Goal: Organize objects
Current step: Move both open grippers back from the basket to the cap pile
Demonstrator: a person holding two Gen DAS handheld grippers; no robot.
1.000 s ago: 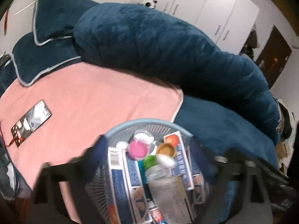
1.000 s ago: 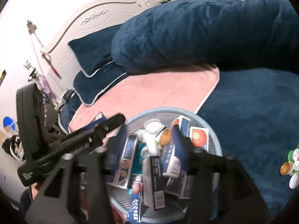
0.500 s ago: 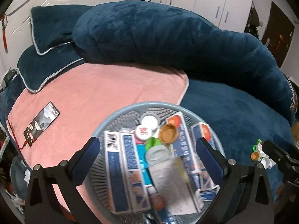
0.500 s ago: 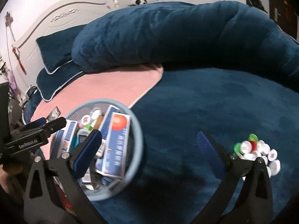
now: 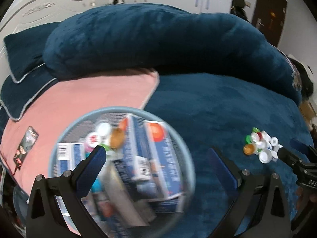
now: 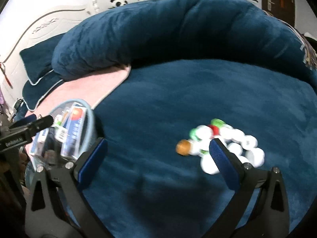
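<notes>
Phone (image 5: 25, 146): flat at the far left on the pink blanket (image 5: 89, 99), well apart from everything else.
Basket (image 5: 79, 123): round, pale blue mesh, sitting where the pink blanket meets the dark blue bedcover (image 5: 227, 107); blurred in both views.
Basket contents: blue-and-white boxes (image 5: 156, 158) lying lengthwise, with white, pink, green and amber caps near the far rim.
Left gripper (image 5: 156, 158): over the basket, jaws spread wide, nothing held; its left finger shows in front of the basket's contents.
Right gripper (image 6: 158, 150): over bare bedcover, jaws fully apart and empty; its right finger overlaps the near edge of the cap pile.
Loose caps (image 6: 227, 144): a tight cluster on the bedcover, right of the basket and well apart from it; mostly white, some green, one red, one amber.
</notes>
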